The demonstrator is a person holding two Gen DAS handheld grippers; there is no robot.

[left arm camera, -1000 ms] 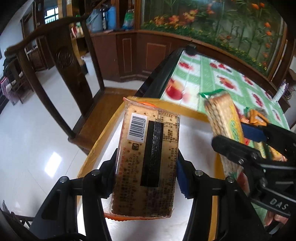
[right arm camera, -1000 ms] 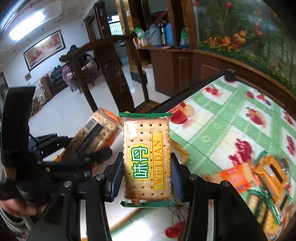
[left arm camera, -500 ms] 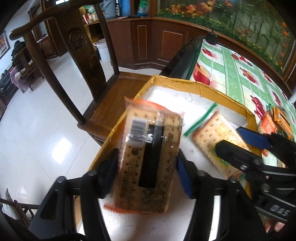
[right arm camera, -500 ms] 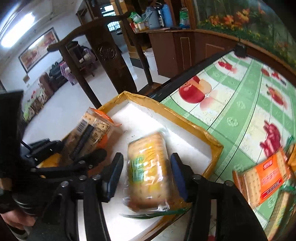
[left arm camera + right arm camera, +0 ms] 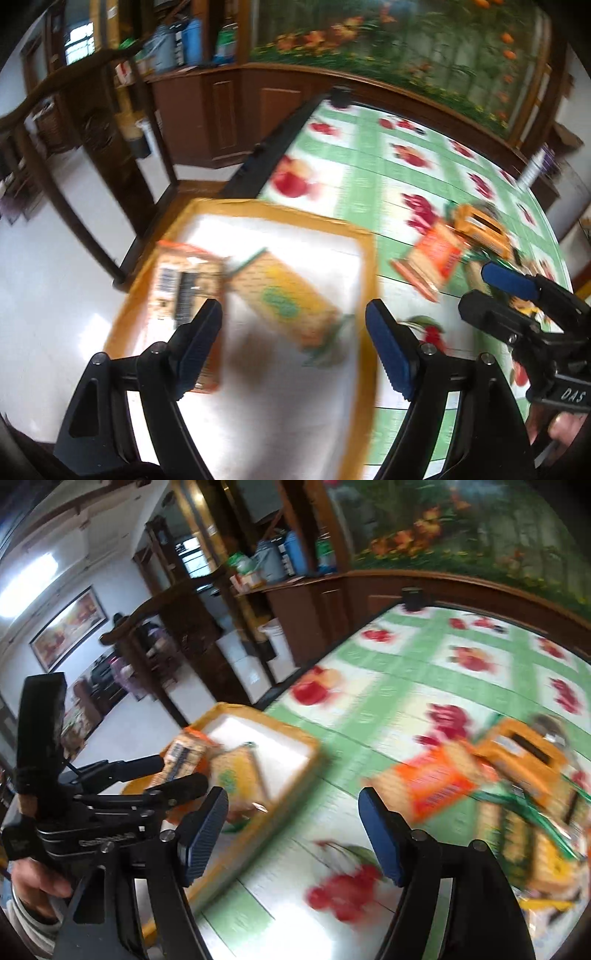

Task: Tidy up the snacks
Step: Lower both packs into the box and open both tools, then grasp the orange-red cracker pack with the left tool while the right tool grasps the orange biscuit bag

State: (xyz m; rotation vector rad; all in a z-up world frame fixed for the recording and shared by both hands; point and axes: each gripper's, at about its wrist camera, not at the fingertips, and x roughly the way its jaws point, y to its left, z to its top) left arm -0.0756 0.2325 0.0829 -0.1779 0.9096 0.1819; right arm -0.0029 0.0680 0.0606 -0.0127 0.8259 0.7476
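Note:
Two cracker packs lie in the yellow-rimmed white box (image 5: 365, 266): an orange pack with a barcode (image 5: 184, 280) at its left and a green-labelled pack (image 5: 284, 299) beside it. Both also show in the right wrist view, the orange pack (image 5: 183, 753) and the green-labelled pack (image 5: 236, 775), inside the box (image 5: 295, 738). My left gripper (image 5: 295, 343) is open and empty above the box. My right gripper (image 5: 293, 830) is open and empty over the tablecloth, right of the box. A pile of loose snack packs (image 5: 436, 254) lies on the table, also seen in the right wrist view (image 5: 443, 782).
The table has a green checked cloth with fruit prints (image 5: 424, 686). A dark wooden chair (image 5: 92, 147) stands left of the box. A wooden cabinet (image 5: 240, 110) and a planter wall run behind the table. The right gripper (image 5: 517, 295) shows in the left wrist view.
Both grippers have opened and let go of their packs, which now lie in the box. Both grippers have pulled back and swung toward the right; the views are blurred by motion.

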